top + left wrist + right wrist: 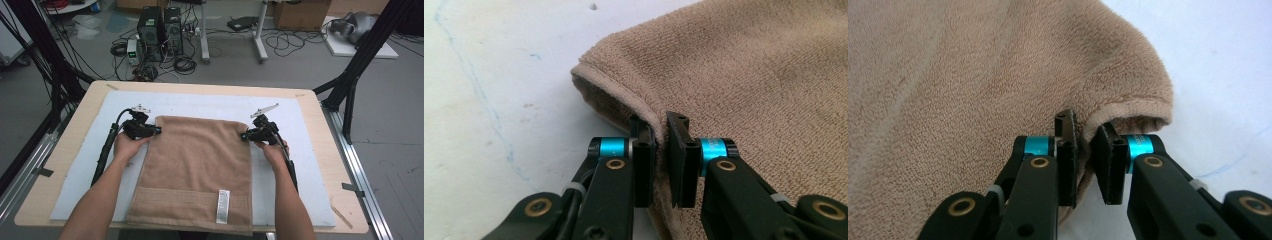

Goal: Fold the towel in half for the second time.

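Note:
A tan towel (195,165), folded, lies flat on a white mat (200,102), with a white label (223,206) near its front edge. My left gripper (159,130) is at the towel's left edge, close to the far corner. In the left gripper view its jaws (662,150) pinch the hemmed edge of the towel (749,65). My right gripper (243,135) is at the right edge near the other far corner. In the right gripper view it (1087,150) is shut on the towel's (973,75) rolled hem. Both hands rest low on the mat.
The mat covers most of a wooden table (320,115); bare mat lies beyond the towel and at both sides. Black frame posts (350,85) stand at the table's far corners. Computer towers (160,32) and cables sit on the floor behind.

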`<state>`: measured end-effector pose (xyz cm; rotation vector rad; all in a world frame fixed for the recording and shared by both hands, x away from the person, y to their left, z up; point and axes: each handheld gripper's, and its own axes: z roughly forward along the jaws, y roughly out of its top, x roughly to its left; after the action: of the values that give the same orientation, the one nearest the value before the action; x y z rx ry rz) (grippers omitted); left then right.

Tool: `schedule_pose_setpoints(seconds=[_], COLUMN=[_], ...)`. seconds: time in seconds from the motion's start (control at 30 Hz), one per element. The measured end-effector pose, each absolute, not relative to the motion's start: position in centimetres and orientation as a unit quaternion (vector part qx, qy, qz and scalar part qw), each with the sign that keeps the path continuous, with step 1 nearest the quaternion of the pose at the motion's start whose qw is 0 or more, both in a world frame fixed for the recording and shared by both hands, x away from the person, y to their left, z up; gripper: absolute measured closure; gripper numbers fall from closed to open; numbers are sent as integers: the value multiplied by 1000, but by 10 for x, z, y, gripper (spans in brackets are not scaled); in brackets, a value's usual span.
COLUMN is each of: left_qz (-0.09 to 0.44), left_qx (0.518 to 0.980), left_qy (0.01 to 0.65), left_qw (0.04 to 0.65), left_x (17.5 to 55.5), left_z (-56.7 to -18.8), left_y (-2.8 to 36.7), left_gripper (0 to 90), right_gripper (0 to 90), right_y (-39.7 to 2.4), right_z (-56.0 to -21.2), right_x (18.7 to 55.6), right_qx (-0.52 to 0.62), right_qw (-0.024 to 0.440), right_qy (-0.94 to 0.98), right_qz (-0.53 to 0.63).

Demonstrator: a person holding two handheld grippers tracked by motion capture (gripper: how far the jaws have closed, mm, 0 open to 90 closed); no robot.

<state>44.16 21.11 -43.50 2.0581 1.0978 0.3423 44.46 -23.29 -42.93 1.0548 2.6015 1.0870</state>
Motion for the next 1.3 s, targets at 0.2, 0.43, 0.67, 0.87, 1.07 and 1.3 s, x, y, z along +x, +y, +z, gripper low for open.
schedule_pose_setpoints(seconds=[0.2,0.43,0.67,0.87,1.07,1.3], left_qz=[175,223,216,203,191,164], left_qx=[787,741,756,777,804,815], left_qy=[423,424,393,358,321,320], left_qw=[414,471,477,476,463,455], left_x=[437,431,411,371,319,285], left_z=[-417,-381,-363,-366,-389,-424], left_y=[217,237,246,251,253,256], left_gripper=[830,829,830,829,828,827], right_gripper=[822,821,815,809,807,804], right_y=[-232,-219,-220,-229,-231,-236], right_z=[-407,-349,-328,-331,-356,-404], right_x=[447,456,438,405,364,330], right_qx=[341,306,276,261,242,253], right_qw=[95,136,123,76,44,13], right_qy=[855,851,853,861,874,880], right_qz=[378,405,425,431,420,401])
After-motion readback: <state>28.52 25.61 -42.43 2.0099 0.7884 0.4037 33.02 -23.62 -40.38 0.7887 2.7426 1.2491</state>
